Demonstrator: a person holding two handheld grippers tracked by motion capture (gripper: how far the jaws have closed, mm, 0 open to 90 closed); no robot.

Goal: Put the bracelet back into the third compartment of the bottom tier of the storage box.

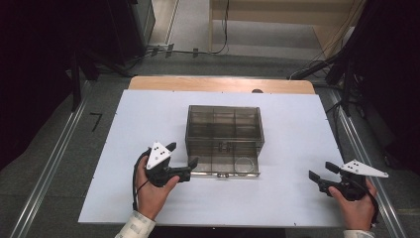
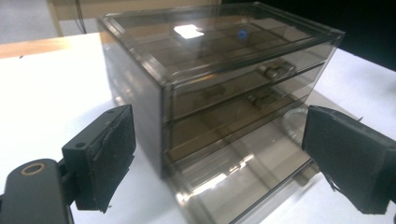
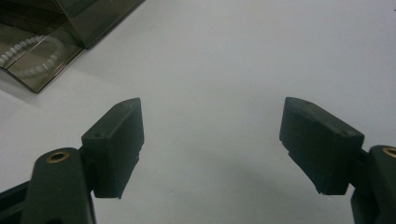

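Both grippers gape, holding nothing: the left gripper (image 1: pixel 182 154) beside the pulled-out bottom drawer (image 1: pixel 224 166) (beads (image 3: pixel 28 56) inside) could nudge the light drawer box (image 1: pixel 224 130) askew.

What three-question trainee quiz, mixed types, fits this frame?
1. True or false: the bottom drawer of the smoked drawer box is pulled out.
2. What lies in that drawer? A) bead bracelet B) scissors C) coins
3. Which gripper is beside the drawer's front corner?

Key:
1. True.
2. A, the bead bracelet.
3. The left gripper, jaws open; the right gripper, also open, hovers over the bare white table.
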